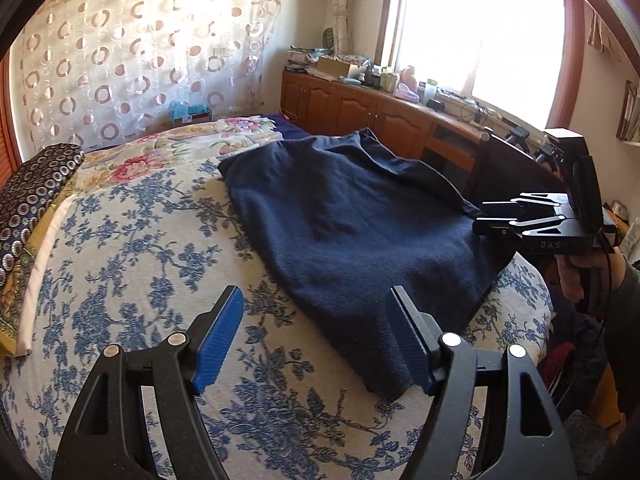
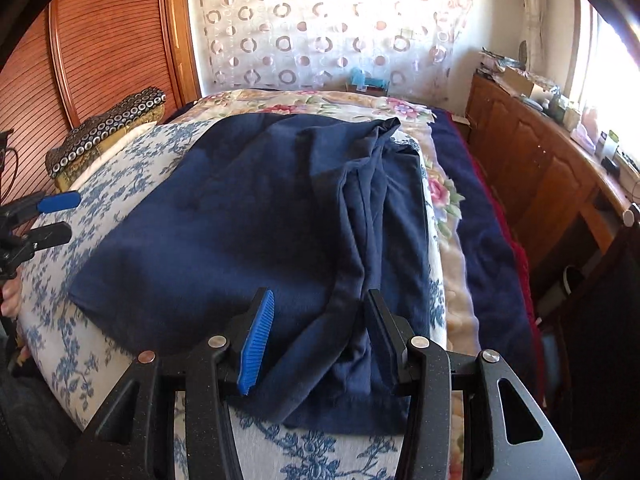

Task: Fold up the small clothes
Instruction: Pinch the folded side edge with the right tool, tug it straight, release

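Observation:
A dark navy garment (image 1: 352,224) lies spread on the blue-flowered bed cover (image 1: 132,256). In the right wrist view the garment (image 2: 240,220) shows a bunched, folded strip along its right side. My left gripper (image 1: 316,300) is open, low over the cover, with its right finger at the garment's near corner. My right gripper (image 2: 318,300) is open, its fingers on either side of the bunched strip at the garment's near edge, holding nothing. The right gripper also shows in the left wrist view (image 1: 488,216), and the left gripper in the right wrist view (image 2: 60,216).
A patterned pillow (image 1: 32,200) lies at the bed's head by a wooden headboard (image 2: 100,48). A floral quilt (image 2: 440,208) and dark blue blanket (image 2: 484,248) lie beside the garment. A wooden cabinet (image 1: 360,108) with clutter stands under the window.

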`<state>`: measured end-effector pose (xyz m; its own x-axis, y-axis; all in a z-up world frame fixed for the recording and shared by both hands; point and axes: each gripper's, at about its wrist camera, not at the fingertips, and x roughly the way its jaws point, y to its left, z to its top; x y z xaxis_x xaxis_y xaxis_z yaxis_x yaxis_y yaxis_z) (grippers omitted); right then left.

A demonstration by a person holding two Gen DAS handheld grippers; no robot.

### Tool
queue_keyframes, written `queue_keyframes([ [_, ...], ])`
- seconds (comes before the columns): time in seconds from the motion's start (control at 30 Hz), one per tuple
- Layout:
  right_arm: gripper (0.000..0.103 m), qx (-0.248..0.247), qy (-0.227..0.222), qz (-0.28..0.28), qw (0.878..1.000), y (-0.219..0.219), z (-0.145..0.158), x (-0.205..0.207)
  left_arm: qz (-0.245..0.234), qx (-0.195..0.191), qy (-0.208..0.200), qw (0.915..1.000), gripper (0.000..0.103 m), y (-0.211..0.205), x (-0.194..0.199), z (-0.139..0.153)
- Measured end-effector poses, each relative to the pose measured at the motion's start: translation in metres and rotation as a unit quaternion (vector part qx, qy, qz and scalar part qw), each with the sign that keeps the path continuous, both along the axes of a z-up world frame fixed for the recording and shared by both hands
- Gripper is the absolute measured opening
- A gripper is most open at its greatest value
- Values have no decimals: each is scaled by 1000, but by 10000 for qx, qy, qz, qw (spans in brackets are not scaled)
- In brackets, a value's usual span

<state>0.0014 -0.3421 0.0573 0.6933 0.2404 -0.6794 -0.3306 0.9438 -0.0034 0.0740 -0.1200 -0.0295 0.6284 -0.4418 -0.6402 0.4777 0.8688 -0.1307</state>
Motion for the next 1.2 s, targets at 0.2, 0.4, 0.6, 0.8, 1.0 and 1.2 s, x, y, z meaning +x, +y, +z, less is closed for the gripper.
queue_keyframes([
  [0.2, 5, -50, -145, -12, 9999, -8, -1, 0, -58, 72, 84, 9999, 74, -8, 3, -6],
  [0.4, 2, 226, -841, -548, 9947, -35, 22, -29, -125, 90, 170, 9997, 74, -12, 4, -11],
  [0.6, 2, 316, -288, -601, 9973, -49, -8, -20, -256, 115, 350, 9990, 74, -19, 6, -23],
  [0.8, 3, 490, -203, -641, 9965, -47, -5, -5, -436, -52, 601, 9972, 47, -23, 7, -31],
  [1.0, 49, 159, -80, -807, 9966, -38, -18, -3, -487, -87, 823, 9954, 47, -26, 9, -39],
  [1.2, 54, 610, 124, -894, 9941, -50, -22, -1, -465, -9, 853, 9953, 47, -29, 8, -42],
])
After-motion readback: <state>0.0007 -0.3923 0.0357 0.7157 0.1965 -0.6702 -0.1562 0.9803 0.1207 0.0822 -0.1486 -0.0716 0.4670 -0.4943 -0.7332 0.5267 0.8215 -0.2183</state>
